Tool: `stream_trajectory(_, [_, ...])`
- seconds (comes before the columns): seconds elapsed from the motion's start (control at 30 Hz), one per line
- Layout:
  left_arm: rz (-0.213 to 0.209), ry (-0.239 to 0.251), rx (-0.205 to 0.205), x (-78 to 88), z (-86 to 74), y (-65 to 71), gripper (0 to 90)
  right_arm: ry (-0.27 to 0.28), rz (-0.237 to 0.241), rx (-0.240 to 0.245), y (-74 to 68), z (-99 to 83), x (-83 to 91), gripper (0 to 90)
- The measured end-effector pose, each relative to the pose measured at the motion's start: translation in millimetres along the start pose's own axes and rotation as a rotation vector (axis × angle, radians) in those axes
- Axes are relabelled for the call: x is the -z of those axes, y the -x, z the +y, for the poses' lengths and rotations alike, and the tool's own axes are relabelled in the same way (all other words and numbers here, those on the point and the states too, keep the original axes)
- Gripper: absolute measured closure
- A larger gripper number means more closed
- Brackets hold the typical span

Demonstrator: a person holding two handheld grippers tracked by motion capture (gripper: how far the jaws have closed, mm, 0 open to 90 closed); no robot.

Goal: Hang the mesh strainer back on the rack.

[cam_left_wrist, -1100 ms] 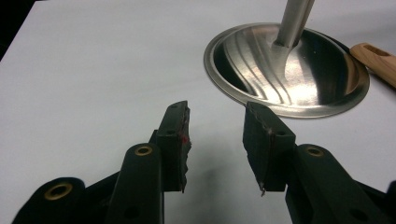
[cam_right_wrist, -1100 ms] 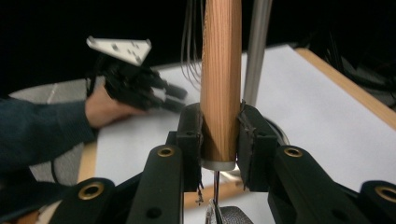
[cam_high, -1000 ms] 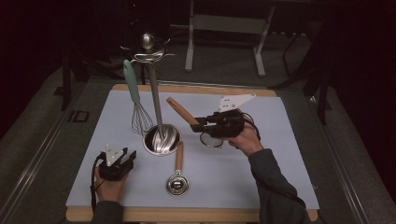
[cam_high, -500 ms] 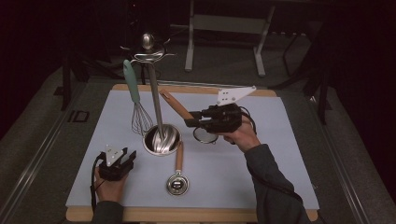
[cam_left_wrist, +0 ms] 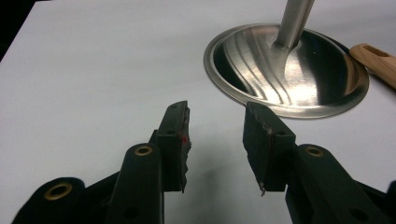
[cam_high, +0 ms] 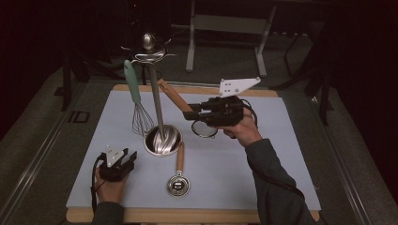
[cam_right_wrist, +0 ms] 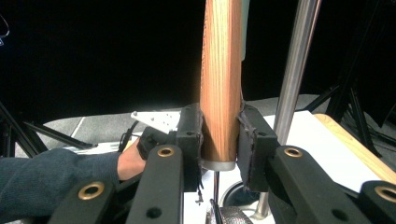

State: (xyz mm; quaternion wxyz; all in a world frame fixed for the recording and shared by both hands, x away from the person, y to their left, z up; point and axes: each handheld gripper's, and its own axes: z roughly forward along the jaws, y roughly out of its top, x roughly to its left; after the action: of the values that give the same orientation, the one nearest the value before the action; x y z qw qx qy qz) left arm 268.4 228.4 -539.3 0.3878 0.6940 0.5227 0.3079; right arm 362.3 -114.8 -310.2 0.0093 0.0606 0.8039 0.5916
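We are gripping the wooden-handled strainer (cam_high: 179,100) in the right gripper (cam_high: 189,114), mid-frame beside the stand (cam_high: 156,101); next, hooking its handle up top. Left gripper (cam_high: 126,160) is resting wide open, lower left

Utensil stand (cam_high: 156,93): one, just ahead of the left jaws. Whisk (cam_high: 139,112): one, hanging on it. Wooden-handled utensils: two, one strainer (cam_high: 187,108) clamped between the right jaws, one measuring cup (cam_high: 179,178) lying well below them on the mat (cam_high: 263,159). Grippers: two.
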Motion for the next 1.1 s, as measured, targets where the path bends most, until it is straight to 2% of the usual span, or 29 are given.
stream_trajectory(0.43, [-0.002,-0.001,0.002,-0.1,0.0,-0.4,61.2,0.021,-0.004,0.024,-2.0,26.1,-7.3,72.6])
stream_trajectory(0.67, [-0.003,0.001,0.005,-0.1,0.0,-0.4,61.2,0.032,0.001,-0.022,8.8,30.3,-12.4,72.5])
stream_trajectory(0.97, [-0.002,-0.001,0.0,0.0,0.1,-0.1,61.1,0.033,0.051,-0.091,21.3,27.7,-19.3,72.0])
stream_trajectory(1.07, [-0.002,-0.002,-0.001,0.1,0.0,-0.2,61.0,0.042,0.076,-0.129,27.3,25.9,-21.5,71.6])
stream_trajectory(1.1, [-0.002,-0.002,-0.002,0.1,0.1,-0.2,61.0,0.042,0.08,-0.158,29.6,25.3,-22.5,71.5])
